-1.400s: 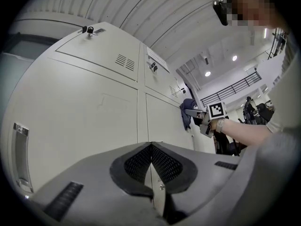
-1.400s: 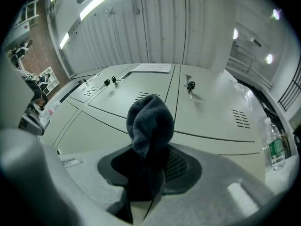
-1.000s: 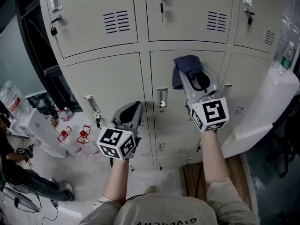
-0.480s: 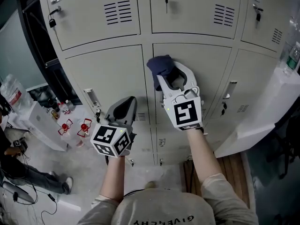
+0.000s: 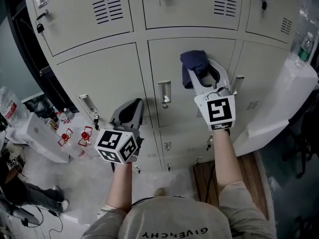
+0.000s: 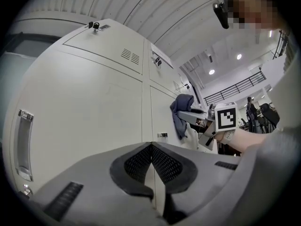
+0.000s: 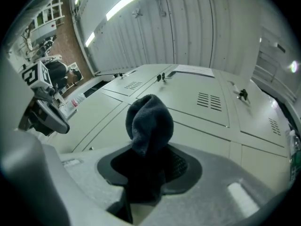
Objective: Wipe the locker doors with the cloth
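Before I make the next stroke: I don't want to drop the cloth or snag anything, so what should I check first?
1. Grip on the cloth by the right gripper: ok, jaws shut on it.
2. Cloth pressed against the middle locker door: cannot tell, the contact is not visible.
3. The left gripper out of the way: ok, shut, empty, lower and to the left.
4. The door handle apart from the cloth: ok, it sits below and left of it.
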{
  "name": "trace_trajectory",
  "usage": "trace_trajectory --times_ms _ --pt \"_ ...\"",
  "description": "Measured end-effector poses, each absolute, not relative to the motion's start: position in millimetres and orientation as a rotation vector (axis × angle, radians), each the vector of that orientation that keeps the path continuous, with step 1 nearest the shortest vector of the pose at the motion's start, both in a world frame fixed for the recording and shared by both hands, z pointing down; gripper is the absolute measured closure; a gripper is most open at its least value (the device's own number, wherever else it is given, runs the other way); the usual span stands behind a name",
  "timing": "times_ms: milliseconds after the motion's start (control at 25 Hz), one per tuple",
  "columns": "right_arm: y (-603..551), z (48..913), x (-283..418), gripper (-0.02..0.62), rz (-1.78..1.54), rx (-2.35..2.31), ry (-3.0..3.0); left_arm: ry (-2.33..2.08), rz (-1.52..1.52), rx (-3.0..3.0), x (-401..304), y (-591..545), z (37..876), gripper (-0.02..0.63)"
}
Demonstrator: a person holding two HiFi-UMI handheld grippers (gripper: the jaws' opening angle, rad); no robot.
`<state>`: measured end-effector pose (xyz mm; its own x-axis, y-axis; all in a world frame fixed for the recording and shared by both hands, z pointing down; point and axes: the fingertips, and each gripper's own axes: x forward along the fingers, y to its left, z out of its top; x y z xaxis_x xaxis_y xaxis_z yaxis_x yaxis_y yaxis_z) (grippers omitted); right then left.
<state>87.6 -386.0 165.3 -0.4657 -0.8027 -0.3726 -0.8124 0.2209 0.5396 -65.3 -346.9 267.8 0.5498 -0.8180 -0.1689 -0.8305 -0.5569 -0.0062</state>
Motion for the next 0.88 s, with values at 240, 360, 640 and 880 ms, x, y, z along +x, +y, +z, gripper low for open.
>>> trace_trajectory --times_ms 240,360,640,880 --pt "-392 167 143 0.462 1.023 -1.747 2.395 1.411 0.223 -2.700 -57 -346 268 0.607" --pt "-394 168 167 0.462 1.007 -1.808 2.370 1.405 0.220 -2.704 -55 -345 268 0.607" --pt "-398 171 205 0.462 0.949 -1.899 2.322 1.409 0.215 -2.711 -57 -344 271 0.607" --pt "-396 173 224 0.466 0.794 -1.952 2.273 1.417 0.215 -2.707 -61 -343 272 0.607"
